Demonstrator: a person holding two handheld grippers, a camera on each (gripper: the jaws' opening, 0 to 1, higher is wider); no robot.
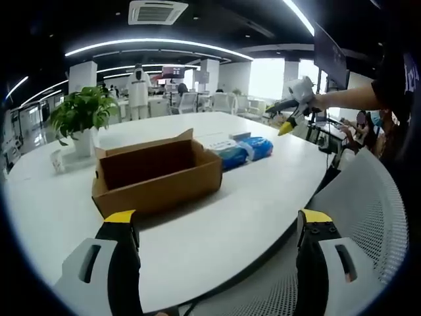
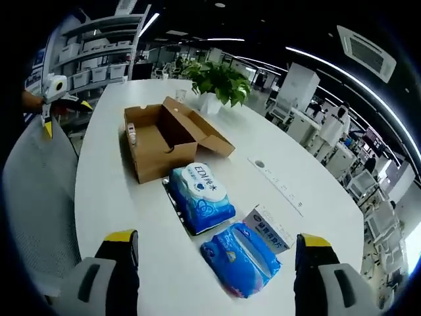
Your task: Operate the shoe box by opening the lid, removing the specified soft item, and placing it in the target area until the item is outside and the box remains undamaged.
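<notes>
The brown cardboard shoe box (image 2: 164,141) sits open on the smooth white oval tabletop (image 2: 105,197), its flat lid (image 2: 197,128) folded back toward a leafy potted plant (image 2: 214,82). Just beside the box lies a soft blue tissue pack (image 2: 200,197) with a glossy wrapper, and near it a crinkled blue plastic pack (image 2: 240,257). The left gripper (image 1: 217,227) and the right gripper (image 2: 217,247) hang released, their yellow-tipped jaws wide apart over the tabletop edge.

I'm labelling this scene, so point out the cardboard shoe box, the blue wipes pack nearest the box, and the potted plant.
cardboard shoe box (image 2: 158,141): right gripper view, inside floor.
blue wipes pack (image 2: 200,194): right gripper view, top face.
potted plant (image 1: 82,112): left gripper view, leaves.
</notes>
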